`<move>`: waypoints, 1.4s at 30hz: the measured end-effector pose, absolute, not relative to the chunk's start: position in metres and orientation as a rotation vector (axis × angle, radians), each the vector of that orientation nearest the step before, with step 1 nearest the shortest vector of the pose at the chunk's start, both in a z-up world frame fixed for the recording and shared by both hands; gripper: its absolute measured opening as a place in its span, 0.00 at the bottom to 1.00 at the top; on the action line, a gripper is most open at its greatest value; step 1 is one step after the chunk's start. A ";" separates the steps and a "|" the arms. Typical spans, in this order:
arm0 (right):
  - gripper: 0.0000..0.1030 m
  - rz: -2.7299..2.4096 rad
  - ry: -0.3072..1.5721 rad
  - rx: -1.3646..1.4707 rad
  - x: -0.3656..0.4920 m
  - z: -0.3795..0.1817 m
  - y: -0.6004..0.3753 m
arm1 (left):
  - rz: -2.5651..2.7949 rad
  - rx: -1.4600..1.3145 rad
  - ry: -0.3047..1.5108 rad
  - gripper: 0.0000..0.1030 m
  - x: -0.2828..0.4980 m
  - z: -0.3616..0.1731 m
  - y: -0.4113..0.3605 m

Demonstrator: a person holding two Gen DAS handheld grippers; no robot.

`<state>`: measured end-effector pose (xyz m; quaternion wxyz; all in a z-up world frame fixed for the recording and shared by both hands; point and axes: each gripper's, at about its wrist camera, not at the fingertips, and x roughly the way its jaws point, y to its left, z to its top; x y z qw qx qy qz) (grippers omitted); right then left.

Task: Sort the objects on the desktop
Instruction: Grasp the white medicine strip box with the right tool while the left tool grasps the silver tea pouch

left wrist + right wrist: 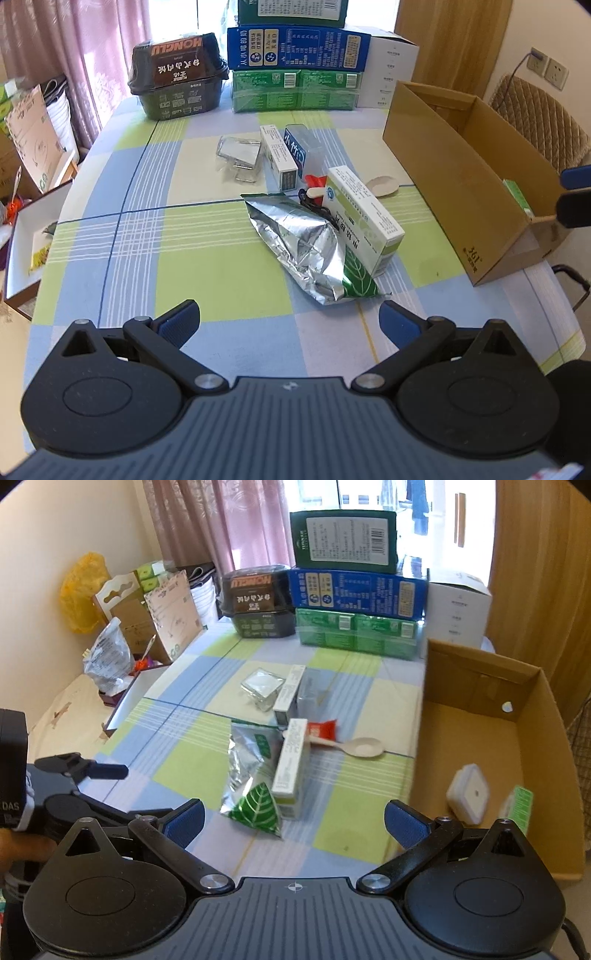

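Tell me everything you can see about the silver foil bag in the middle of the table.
The silver foil bag is a crinkled, shiny metallic pouch with a green corner that bears a white leaf pattern. It looks flattened and mostly empty, and its far end appears open. It lies flat on the checked tablecloth, lengthwise toward the cameras, with the green corner nearest. On its right side the white and green medicine box lies against it and seems to overlap its edge. Neither gripper touches it.

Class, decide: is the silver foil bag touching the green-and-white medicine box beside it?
Touching. In the left wrist view the foil bag presses against the medicine box, with no tablecloth between them; the right wrist view agrees.
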<state>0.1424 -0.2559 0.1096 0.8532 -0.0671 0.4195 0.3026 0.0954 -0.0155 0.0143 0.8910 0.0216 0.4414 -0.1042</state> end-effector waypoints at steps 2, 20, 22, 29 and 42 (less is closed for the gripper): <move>0.98 0.644 0.884 -0.147 0.147 0.108 -0.247 | -0.217 0.028 0.913 0.99 0.100 0.014 -0.014; 0.65 0.612 1.032 -0.160 0.218 0.047 -0.181 | -0.229 -0.137 0.927 0.98 0.151 -0.028 -0.002; 0.60 0.611 1.057 -0.163 0.228 0.039 -0.178 | -0.240 -0.128 0.930 0.98 0.157 -0.031 -0.005; 0.46 0.625 1.114 -0.194 0.255 0.012 -0.171 | -0.270 -0.136 0.963 0.98 0.172 -0.044 -0.008; 0.22 0.635 1.148 -0.197 0.274 -0.015 -0.170 | -0.306 -0.141 1.023 0.98 0.199 -0.066 -0.025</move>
